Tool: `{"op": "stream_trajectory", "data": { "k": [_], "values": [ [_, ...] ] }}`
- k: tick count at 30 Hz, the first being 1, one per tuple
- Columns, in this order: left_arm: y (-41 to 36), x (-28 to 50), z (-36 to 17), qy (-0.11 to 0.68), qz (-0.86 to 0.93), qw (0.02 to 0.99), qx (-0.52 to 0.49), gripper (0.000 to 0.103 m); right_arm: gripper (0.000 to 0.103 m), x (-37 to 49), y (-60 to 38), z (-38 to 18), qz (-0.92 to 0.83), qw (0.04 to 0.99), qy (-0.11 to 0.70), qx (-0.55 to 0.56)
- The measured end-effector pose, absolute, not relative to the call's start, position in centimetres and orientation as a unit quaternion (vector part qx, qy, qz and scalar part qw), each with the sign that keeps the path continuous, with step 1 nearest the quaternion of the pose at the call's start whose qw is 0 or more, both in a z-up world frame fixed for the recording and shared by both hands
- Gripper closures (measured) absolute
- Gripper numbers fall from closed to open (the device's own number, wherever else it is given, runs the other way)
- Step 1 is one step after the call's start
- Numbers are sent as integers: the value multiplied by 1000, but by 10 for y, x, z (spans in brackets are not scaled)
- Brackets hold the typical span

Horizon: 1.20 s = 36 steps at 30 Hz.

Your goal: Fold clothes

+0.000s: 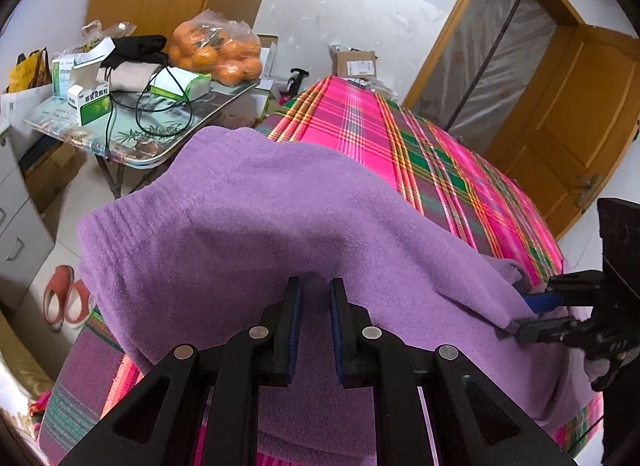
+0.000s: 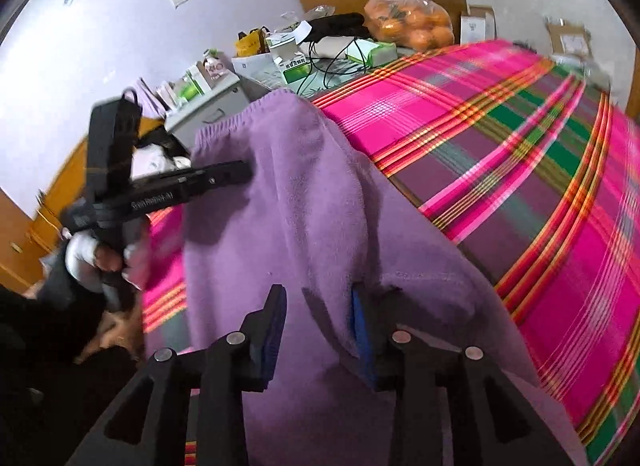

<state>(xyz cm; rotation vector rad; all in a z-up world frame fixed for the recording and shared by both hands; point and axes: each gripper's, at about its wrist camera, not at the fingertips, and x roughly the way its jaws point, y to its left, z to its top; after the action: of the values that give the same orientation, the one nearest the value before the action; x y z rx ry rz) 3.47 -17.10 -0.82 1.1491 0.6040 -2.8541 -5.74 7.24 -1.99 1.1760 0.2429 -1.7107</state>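
Looking at your views: right gripper open over purple garment; left gripper pinches it; only left view shows red slippers; bag holds oranges

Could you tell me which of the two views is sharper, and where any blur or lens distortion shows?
Left wrist view: sharp throughout, the fuzzy purple garment crisp; fisheye bends the wooden door frame, dark vignette in the corners. Right wrist view: motion blur smears the pink plaid bedcover at right and the person's hand at left.
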Motion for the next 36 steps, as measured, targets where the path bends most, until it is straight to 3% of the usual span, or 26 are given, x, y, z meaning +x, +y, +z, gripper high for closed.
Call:
{"op": "stream_trajectory", "data": {
  "k": [9,12,15,16,26,28,31,36],
  "values": [
    [-173,35,-9,201,-910,0,362,89,72,-118,120,-50,-690,396,-146,588],
    [-173,34,-9,201,-911,0,361,89,73,-124,121,-53,-692,378,-173,591],
    [-172,35,-9,201,-911,-1,361,89,95,-129,116,-55,-703,359,-177,588],
    [-172,35,-9,202,-911,-1,360,89,98,-131,115,-56,-709,357,-176,582],
    [-174,35,-10,209,-910,-6,358,89,95,-164,147,-66,-702,333,-289,559],
    [-174,35,-10,211,-910,-6,358,89,95,-157,149,-66,-700,340,-286,559],
    [-173,34,-10,208,-910,-5,358,89,85,-150,144,-61,-697,355,-271,561],
    [-172,35,-10,207,-910,-5,358,89,85,-150,126,-63,-698,351,-221,584]
  ]
}}
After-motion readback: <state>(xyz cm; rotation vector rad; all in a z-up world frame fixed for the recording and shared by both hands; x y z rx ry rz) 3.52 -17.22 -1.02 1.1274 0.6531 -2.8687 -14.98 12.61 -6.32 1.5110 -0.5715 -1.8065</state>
